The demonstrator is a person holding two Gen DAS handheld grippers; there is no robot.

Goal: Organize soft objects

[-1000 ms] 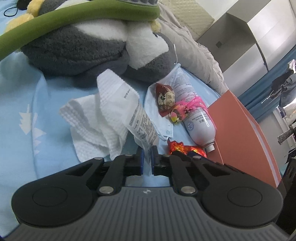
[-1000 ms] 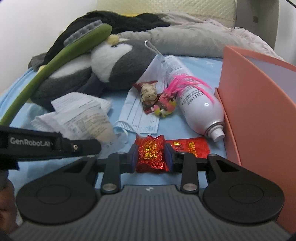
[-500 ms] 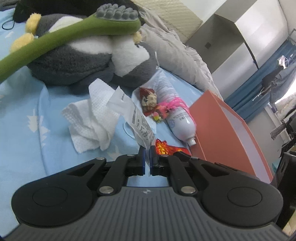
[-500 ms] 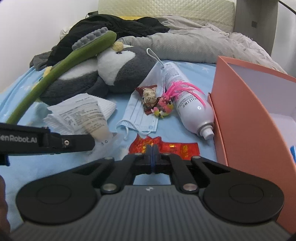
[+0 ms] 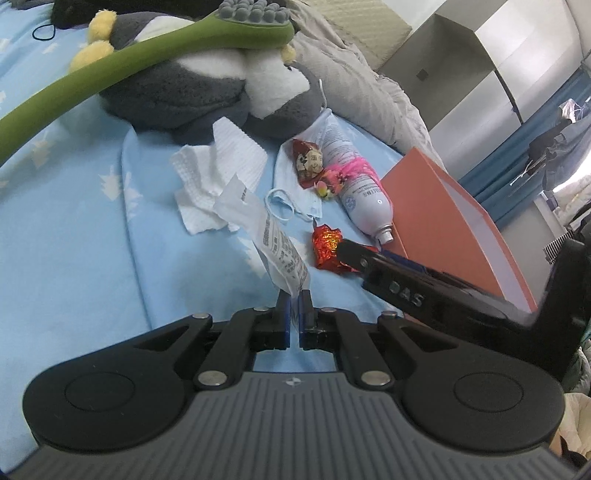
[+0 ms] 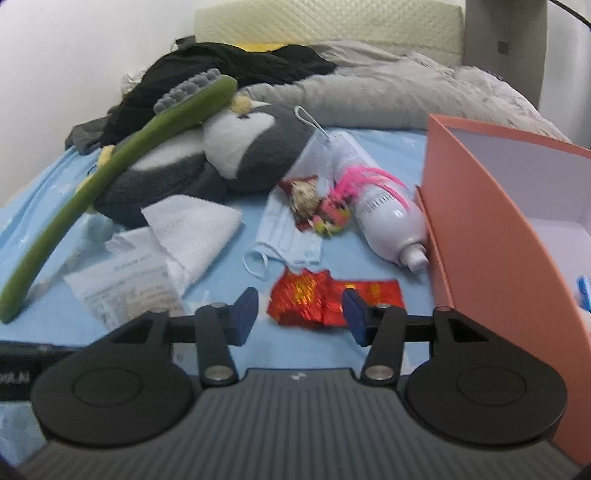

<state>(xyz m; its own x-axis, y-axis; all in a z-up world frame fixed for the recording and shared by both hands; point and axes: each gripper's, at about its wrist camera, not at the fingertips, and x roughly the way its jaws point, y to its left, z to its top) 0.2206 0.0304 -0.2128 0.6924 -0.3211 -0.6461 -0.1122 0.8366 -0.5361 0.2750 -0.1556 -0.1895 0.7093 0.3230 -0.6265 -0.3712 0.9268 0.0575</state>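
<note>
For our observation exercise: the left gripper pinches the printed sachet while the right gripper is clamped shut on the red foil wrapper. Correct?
Not quite. The left gripper does pinch the printed sachet, but the right wrist view shows the right gripper open, its fingers either side of the red foil wrapper.

Pretty clearly someone's bedroom at home. Everything sat on a bed (image 6: pixel 388 147) with a light blue sheet, a rumpled grey duvet (image 6: pixel 388 96) bunched at the far end against a padded cream headboard (image 6: pixel 325 20). A grey and white plush toy (image 6: pixel 229 155) lay there with dark clothes (image 6: pixel 236 66) heaped behind it. Blue curtains (image 5: pixel 517 147) and a grey wardrobe (image 5: pixel 454 66) stood off to the right.
</note>
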